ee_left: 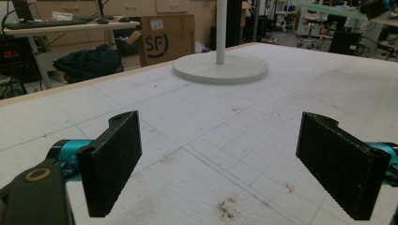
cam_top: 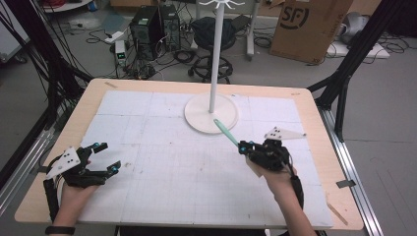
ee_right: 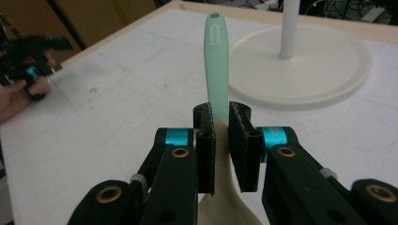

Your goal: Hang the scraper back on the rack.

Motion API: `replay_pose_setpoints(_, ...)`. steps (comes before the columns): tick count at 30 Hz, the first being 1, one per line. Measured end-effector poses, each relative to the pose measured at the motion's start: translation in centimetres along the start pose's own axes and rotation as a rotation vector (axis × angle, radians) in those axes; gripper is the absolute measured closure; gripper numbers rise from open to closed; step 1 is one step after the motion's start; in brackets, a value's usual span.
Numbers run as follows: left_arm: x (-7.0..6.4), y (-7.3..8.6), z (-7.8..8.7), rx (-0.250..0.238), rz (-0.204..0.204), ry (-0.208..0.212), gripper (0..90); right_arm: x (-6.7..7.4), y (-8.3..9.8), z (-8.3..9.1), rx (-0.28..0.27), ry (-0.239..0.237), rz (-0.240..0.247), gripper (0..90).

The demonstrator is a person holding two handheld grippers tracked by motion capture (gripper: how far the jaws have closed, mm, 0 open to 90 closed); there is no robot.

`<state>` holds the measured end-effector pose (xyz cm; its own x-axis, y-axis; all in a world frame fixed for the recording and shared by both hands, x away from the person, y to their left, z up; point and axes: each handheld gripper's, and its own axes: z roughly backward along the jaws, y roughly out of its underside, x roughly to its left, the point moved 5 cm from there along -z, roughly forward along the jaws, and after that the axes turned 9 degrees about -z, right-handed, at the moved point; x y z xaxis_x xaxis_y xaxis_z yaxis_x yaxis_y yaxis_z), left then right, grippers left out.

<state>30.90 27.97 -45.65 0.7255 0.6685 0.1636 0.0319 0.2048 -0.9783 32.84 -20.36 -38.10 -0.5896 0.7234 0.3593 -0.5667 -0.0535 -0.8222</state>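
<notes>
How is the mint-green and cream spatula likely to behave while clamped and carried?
The mint-green and cream spatula probably stays stiff: its handle juts straight past the right gripper. It looks light, likely plastic. Held near the neck, the long handle might pivot if bumped against the white stand.

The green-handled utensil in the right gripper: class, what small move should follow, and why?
Probably lift it higher toward the stand's hooks. The right gripper is shut on the utensil, whose handle has a hole at its tip and points at the white stand, still well below the hooks.
</notes>
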Motion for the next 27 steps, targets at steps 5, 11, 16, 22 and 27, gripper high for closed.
replay_pose_setpoints(5, 0.0, 0.0, 0.0, -0.002, 0.001, 0.001, 15.0, -0.7, -3.6, 1.9, -0.022, -0.004, 0.006, 81.4)
replay_pose_setpoints(11, 0.0, 0.0, 0.0, -0.001, 0.003, 0.0, 14.9, -0.7, -8.0, 3.8, -0.038, -0.017, 0.025, 81.4)
replay_pose_setpoints(16, 0.0, 0.0, 0.0, -0.002, 0.002, 0.001, 14.9, 0.1, -12.1, 5.3, -0.069, -0.035, 0.043, 81.5)
replay_pose_setpoints(22, 0.0, 0.0, 0.0, -0.002, 0.001, 0.003, 14.9, 0.6, -16.3, 6.6, -0.102, -0.033, 0.063, 81.4)
replay_pose_setpoints(27, 0.0, 0.0, 0.0, -0.004, 0.002, 0.003, 14.8, 1.1, -19.2, 7.3, -0.115, -0.026, 0.089, 81.4)
